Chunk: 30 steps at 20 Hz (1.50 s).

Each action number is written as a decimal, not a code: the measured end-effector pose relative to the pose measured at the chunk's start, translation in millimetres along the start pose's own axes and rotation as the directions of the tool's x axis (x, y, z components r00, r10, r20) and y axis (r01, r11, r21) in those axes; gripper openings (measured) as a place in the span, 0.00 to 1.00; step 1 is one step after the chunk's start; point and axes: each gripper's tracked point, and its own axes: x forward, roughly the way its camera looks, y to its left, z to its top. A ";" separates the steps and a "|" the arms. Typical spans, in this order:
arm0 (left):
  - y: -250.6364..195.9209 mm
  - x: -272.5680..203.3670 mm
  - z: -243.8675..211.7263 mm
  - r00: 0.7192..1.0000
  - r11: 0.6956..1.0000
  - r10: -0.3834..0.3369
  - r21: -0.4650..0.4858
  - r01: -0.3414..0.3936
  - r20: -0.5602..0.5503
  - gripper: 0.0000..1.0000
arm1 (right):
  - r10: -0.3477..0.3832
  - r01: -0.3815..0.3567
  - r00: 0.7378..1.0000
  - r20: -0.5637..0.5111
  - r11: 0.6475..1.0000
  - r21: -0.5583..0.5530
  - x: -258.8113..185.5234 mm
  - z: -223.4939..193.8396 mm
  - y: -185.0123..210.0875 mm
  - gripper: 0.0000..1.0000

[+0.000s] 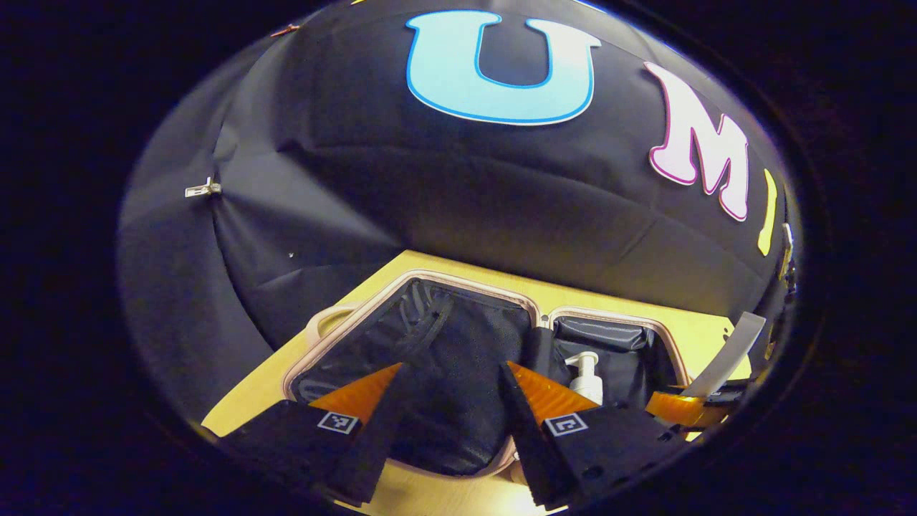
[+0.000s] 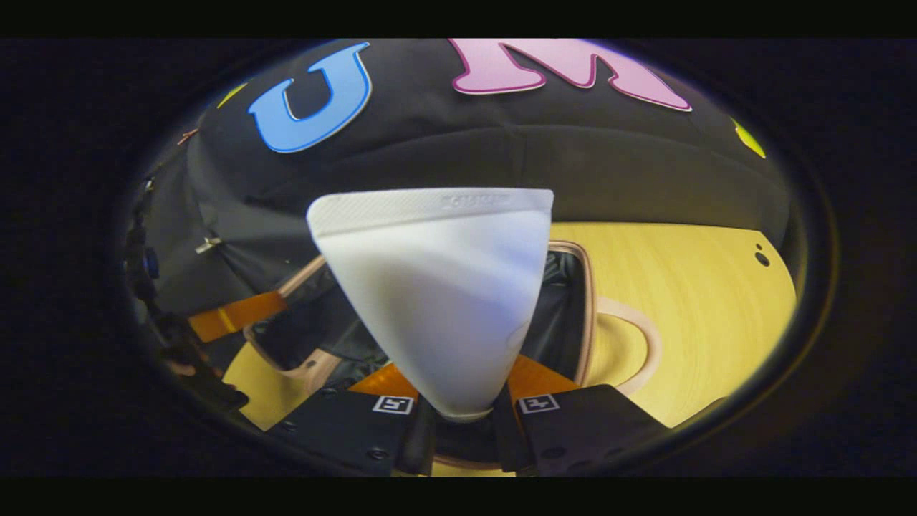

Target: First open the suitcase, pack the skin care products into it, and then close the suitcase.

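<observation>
The suitcase point(image 1: 408, 283) lies open on the table, pink-rimmed with black lining in both halves. A white pump bottle point(image 1: 587, 376) rests in its right half. My left gripper point(image 1: 453, 405) hovers open over the left half with nothing between its fingers. A white squeeze tube point(image 2: 437, 301) stands up with its crimped flat end away from the camera; my right gripper point(image 2: 462, 410) is shut on its lower end, above the suitcase rim point(image 2: 586, 301). In the left gripper view the same tube point(image 1: 731, 351) hangs at the far right over the suitcase's right edge.
The yellow wooden table point(image 2: 702, 301) stretches out to the right of the suitcase, with two small dark holes point(image 2: 761, 256) near its far edge. A pink handle loop point(image 2: 641, 337) juts from the suitcase side. The black cloth wall stands just behind.
</observation>
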 end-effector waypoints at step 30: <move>211.5 120.1 13.5 0.977 0.995 -0.075 -0.085 0.059 -0.200 0.90 | -0.128 0.165 0.968 0.216 0.973 -0.161 -117.4 17.6 -6.4 0.99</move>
